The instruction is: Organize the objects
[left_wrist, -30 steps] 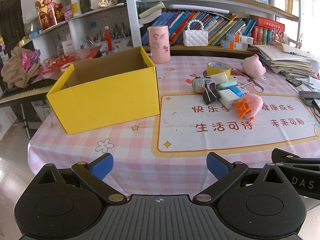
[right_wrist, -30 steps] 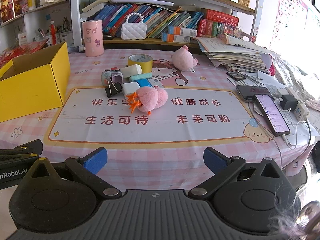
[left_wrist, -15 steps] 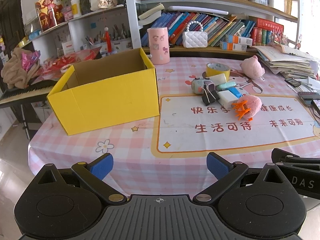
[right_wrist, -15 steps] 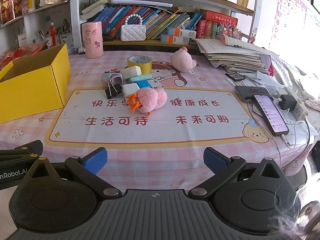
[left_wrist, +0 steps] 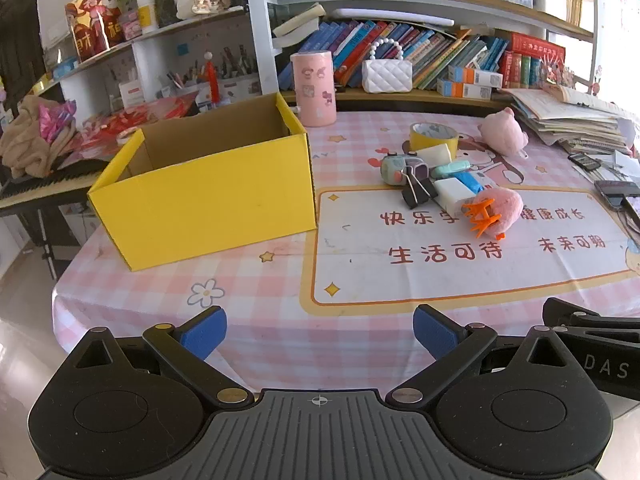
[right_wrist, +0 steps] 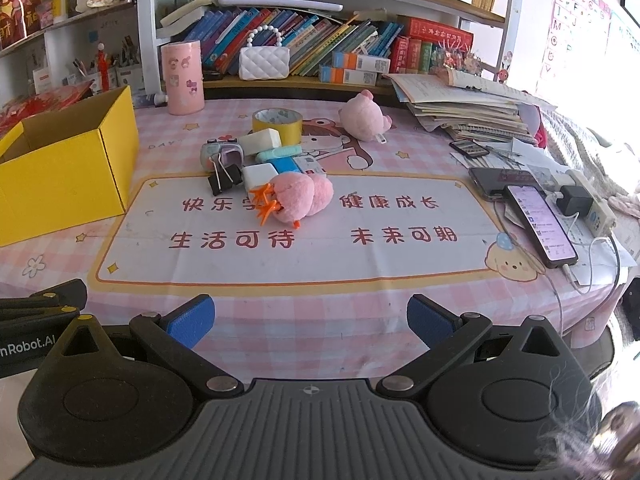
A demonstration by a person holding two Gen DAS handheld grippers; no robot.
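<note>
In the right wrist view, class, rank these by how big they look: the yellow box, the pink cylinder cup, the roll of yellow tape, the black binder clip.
1. yellow box, though the frame edge cuts it off
2. pink cylinder cup
3. roll of yellow tape
4. black binder clip

The tape and clip look close; the clip lies nearer the camera, so that order is unsure.

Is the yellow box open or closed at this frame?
Open: the yellow box has no lid over it, and its brown inner walls show from above. Its floor is hidden.
</note>
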